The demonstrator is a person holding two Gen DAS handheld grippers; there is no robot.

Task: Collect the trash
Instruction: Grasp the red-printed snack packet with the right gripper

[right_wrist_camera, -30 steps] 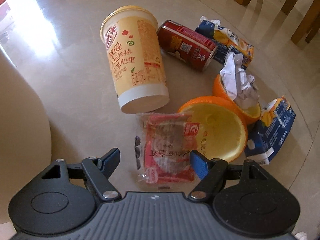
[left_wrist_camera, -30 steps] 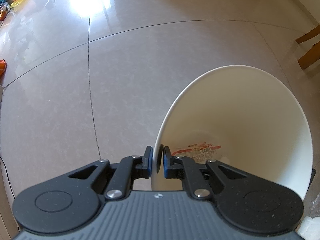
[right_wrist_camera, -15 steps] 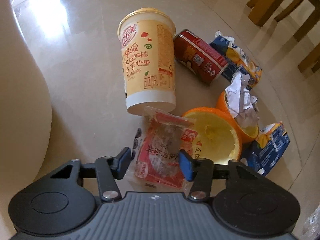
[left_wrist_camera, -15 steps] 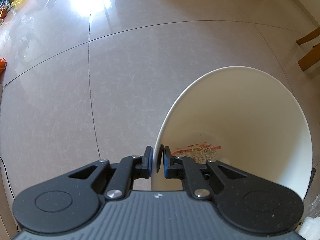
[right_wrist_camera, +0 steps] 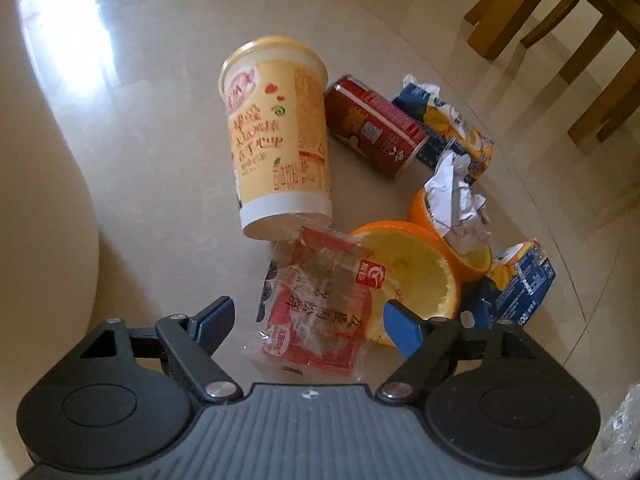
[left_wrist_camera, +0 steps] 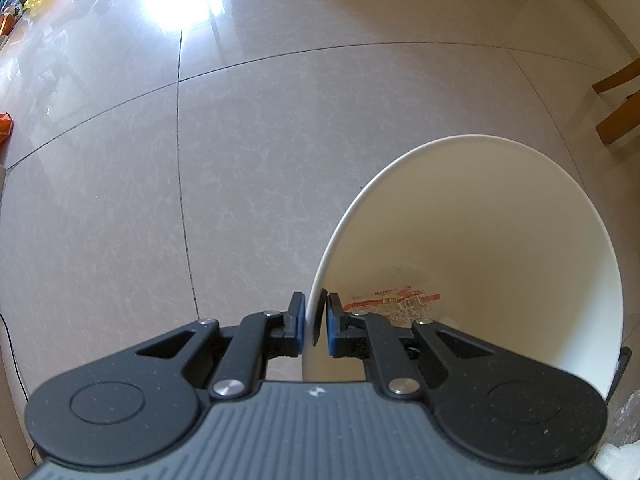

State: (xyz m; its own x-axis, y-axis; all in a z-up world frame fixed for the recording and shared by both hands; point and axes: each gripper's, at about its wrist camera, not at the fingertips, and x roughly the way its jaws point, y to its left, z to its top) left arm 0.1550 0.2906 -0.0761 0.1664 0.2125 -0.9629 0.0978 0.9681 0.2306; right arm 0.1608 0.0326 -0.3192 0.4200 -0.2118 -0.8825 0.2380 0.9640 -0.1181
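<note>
My left gripper (left_wrist_camera: pixel 316 320) is shut on the near rim of a white trash bin (left_wrist_camera: pixel 500 208), one finger outside and one inside. A red and white wrapper (left_wrist_camera: pixel 396 300) lies at the bin's bottom. My right gripper (right_wrist_camera: pixel 309 311) is open low over the floor, its blue pads on either side of a red snack wrapper (right_wrist_camera: pixel 324 280) without touching it. Just past the wrapper are a yellow paper cup (right_wrist_camera: pixel 280 140) on its side and a hollow orange half (right_wrist_camera: pixel 416 268).
A red can (right_wrist_camera: pixel 372 132), two blue juice cartons (right_wrist_camera: pixel 452 124) (right_wrist_camera: pixel 524 280), and crumpled paper (right_wrist_camera: pixel 456 196) in a second orange half lie behind. The bin's wall (right_wrist_camera: pixel 40 200) rises at the left. Wooden chair legs (right_wrist_camera: pixel 560 40) stand at back right.
The right gripper's fingers narrowed around the red wrapper half a second ago and now stand wide again. Its view has swung toward the chairs. The left gripper and bin have not moved.
</note>
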